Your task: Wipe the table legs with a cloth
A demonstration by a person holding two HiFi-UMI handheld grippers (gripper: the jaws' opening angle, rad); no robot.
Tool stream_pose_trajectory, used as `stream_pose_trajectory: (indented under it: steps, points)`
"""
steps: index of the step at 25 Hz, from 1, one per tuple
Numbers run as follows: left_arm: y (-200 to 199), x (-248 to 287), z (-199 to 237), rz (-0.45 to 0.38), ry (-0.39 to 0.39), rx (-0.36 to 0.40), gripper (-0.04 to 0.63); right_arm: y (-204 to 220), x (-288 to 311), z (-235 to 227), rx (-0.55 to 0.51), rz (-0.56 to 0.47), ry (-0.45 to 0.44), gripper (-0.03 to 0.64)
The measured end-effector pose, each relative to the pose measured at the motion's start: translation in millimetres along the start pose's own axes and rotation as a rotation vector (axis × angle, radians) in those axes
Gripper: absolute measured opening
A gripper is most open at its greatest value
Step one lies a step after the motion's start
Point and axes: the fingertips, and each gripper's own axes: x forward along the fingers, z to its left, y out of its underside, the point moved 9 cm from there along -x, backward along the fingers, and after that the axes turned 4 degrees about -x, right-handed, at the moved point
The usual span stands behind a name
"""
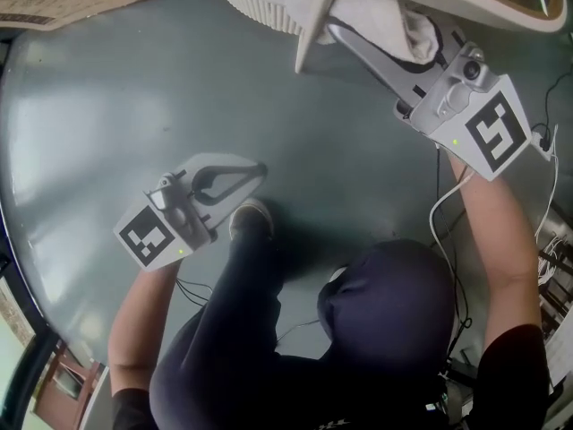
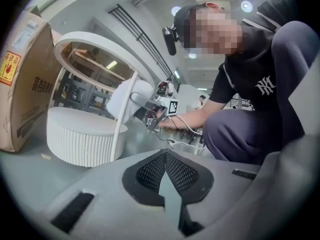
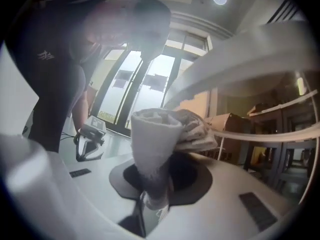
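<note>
A white table lies tipped over, its round top (image 2: 64, 40) on edge and a thin white leg (image 1: 313, 23) slanting down to the floor. My right gripper (image 1: 347, 36) is shut on a bunched white cloth (image 1: 387, 21), which presses against the leg just under the top. In the right gripper view the cloth (image 3: 155, 134) sticks up from the closed jaws, with a leg (image 3: 250, 49) blurred close behind it. My left gripper (image 1: 258, 172) hangs low over the floor beside my shoe (image 1: 251, 215), jaws shut and empty. It faces the leg (image 2: 120, 126) and cloth (image 2: 126, 98).
A white ribbed round base (image 2: 80, 139) sits on the grey floor (image 1: 134, 115) behind the leg. A cardboard box (image 2: 22, 84) stands at the left. Cables (image 1: 448, 204) trail from the right gripper. I crouch, with my knee (image 2: 235, 134) close to the left gripper.
</note>
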Motion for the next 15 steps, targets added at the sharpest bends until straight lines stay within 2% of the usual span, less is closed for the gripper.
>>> stream_pose_trajectory:
  steps: [5, 7, 10, 15]
  points:
    - [16, -5, 5, 0.030, -0.008, -0.044, 0.006, 72, -3, 26, 0.062, 0.141, -0.051, 0.072]
    - [22, -8, 9, 0.042, -0.017, -0.059, 0.006, 105, -4, 39, 0.118, 0.210, -0.066, 0.072]
    - [25, -12, 11, 0.048, -0.020, -0.057, 0.006, 147, -3, 56, 0.216, 0.285, -0.064, 0.072]
    - [31, -19, 12, 0.060, -0.029, -0.066, 0.006, 205, 1, 74, 0.274, 0.419, -0.084, 0.072]
